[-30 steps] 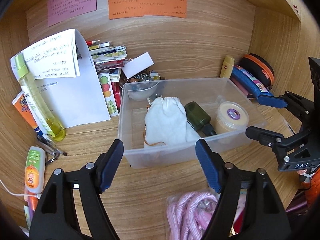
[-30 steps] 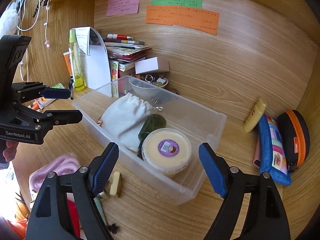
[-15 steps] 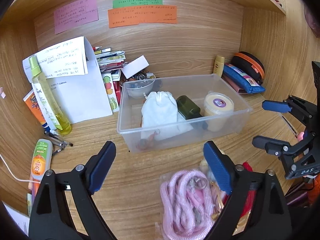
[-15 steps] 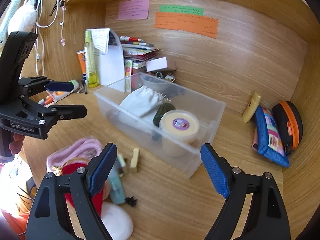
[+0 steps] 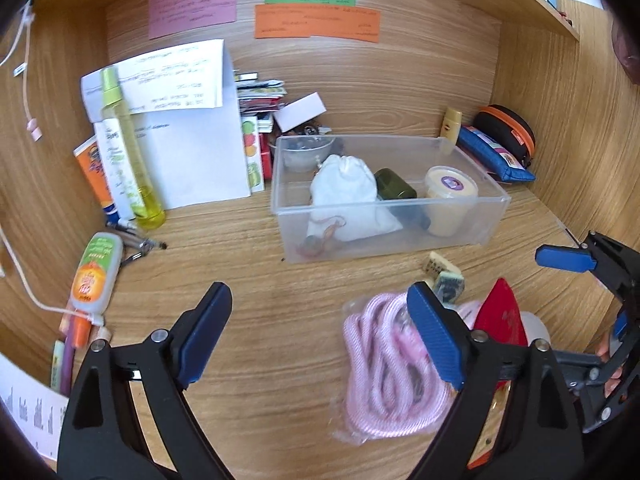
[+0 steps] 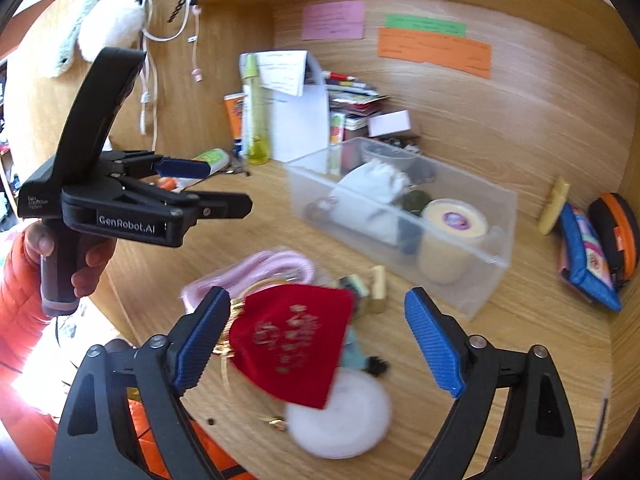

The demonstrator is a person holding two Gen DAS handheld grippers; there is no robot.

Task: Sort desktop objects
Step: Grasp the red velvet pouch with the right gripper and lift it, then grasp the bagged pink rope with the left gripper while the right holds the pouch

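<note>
A clear plastic bin [image 5: 492, 216] [image 6: 492, 280] on the wooden desk holds a white cloth pouch [image 5: 348, 184], a dark green bottle [image 5: 394, 186] and a cream round tub [image 5: 450, 190] [image 6: 454, 220]. In front of it lie a pink rope in a bag [image 5: 384, 364] [image 6: 276, 264], a red velvet pouch [image 6: 292, 336] [image 5: 500, 312], small blocks [image 5: 442, 272] and a white round pad [image 6: 340, 416]. My left gripper [image 5: 320, 344] is open and empty above the desk, left of the rope. My right gripper [image 6: 316, 340] is open and empty over the red pouch.
At the left stand a yellow spray bottle [image 5: 128, 152], tubes [image 5: 94, 272], pens and white papers [image 5: 188, 128]. Books and a bowl [image 5: 306, 152] sit behind the bin. A blue pencil case [image 5: 496, 156] and orange-trimmed case [image 5: 508, 132] lie at the right wall.
Both grippers have pulled back from the bin toward the desk's front. The pink rope, red pouch and white pad have come into view below them. Both stay open.
</note>
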